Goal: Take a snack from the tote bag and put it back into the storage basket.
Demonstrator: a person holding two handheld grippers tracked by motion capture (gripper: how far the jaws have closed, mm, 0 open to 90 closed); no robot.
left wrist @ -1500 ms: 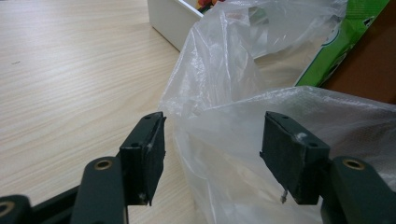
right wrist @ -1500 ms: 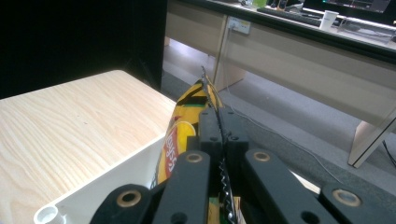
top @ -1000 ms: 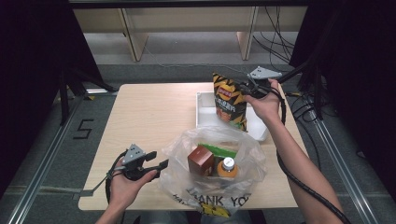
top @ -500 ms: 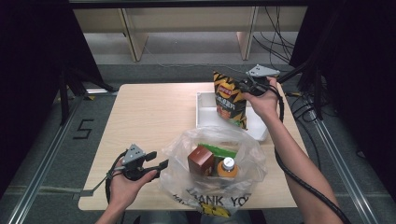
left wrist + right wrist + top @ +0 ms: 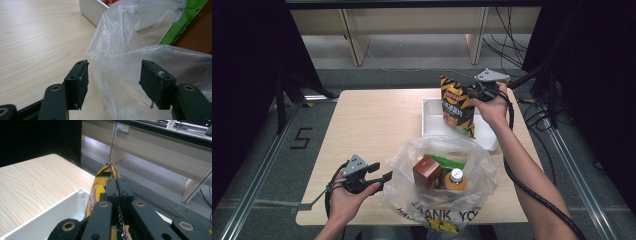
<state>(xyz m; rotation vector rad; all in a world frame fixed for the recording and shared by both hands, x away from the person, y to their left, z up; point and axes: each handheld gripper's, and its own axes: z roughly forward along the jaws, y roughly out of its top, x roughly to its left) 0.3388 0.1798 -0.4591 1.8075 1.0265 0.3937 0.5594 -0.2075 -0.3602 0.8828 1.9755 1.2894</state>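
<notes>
One hand-held gripper (image 5: 473,91) is pinching a chip bag's (image 5: 456,106) crimped seam above the tray (image 5: 430,120), which may slip; the other hand-held gripper (image 5: 379,171) is gaping beside the plastic bag (image 5: 472,200).

You are working in what looks like a lab or recording room: your wooden table (image 5: 362,125) stands alone on grey floor (image 5: 412,50), dark curtains (image 5: 247,65) hang at left and right, cables (image 5: 507,45) trail at the far right, and a bench (image 5: 412,20) runs along the far side.
</notes>
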